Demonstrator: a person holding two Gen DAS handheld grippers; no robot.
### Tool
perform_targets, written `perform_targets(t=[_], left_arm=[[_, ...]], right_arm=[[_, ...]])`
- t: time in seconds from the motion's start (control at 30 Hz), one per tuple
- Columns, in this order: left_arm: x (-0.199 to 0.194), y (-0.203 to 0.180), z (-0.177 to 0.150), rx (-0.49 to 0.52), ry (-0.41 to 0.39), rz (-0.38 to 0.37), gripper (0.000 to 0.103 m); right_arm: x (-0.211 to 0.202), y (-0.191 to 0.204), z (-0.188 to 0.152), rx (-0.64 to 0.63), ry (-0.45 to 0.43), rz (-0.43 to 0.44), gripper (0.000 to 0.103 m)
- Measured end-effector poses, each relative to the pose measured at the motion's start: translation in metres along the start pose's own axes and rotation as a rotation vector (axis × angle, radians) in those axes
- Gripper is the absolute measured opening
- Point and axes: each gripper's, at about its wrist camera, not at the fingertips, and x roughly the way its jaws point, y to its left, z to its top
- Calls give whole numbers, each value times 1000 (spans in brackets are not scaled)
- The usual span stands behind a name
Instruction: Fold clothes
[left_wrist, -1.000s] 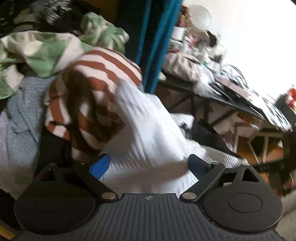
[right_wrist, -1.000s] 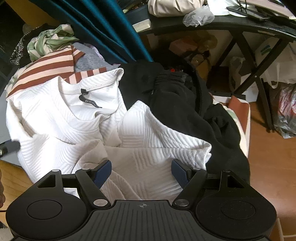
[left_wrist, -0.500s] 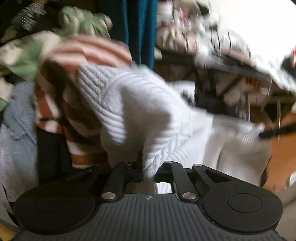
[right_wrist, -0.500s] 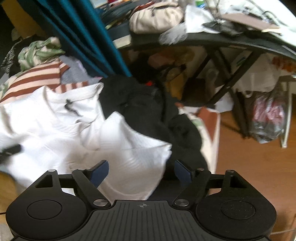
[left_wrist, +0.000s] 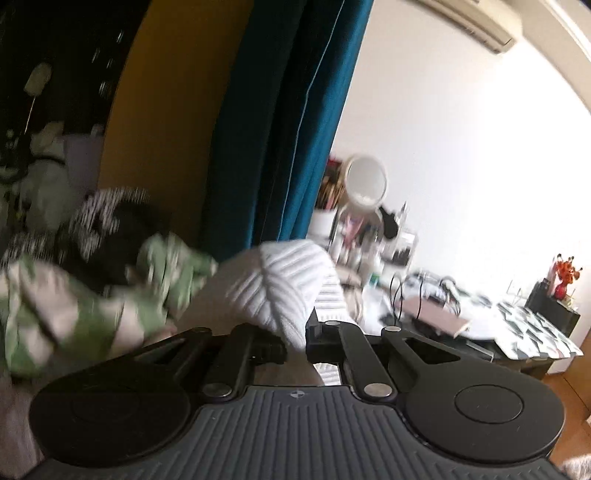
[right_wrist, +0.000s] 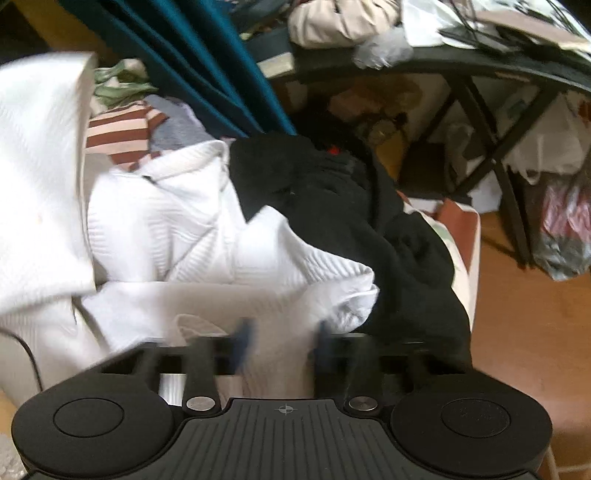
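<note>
A fold of the white shirt is pinched in the left hand-held gripper. More shirt lies between the blurred fingers of the right hand-held gripper; its grip cannot be told.

Two tongs show, one per wrist view: the left tongs and the right tongs. One white ribbed garment. One black garment at three o'clock of it. One brown-and-white striped garment at eleven o'clock. One green-and-cream garment. One teal curtain. One round mirror. One cluttered worktop.
</note>
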Motion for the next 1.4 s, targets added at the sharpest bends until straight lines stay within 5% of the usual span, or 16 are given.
perform_targets(t=[0.13,0.43,0.53,0.87,1.2,1.27,1.33,1.4], left_arm=[[9,-6,18,58,-19,24,7],[26,-1,46,70,-106,94,7],[43,-1,35,128,-45,80,7],[129,8,-91,274,500,22,8],[174,6,-135,280,655,-4,12],[175,6,-136,268,660,-33,27],[171,4,-129,255,659,-92,59],[159,0,-123,255,623,-130,70]], right_arm=[[-13,10,16,-4,-91,64,4],[-66,65,97,-101,-446,170,4],[-49,75,102,-165,-422,143,4],[42,66,71,-84,-146,115,4],[99,89,63,-161,-53,38,13],[96,93,62,-192,-70,16,25],[88,93,61,-201,-86,19,40],[76,91,62,-185,-114,31,58]])
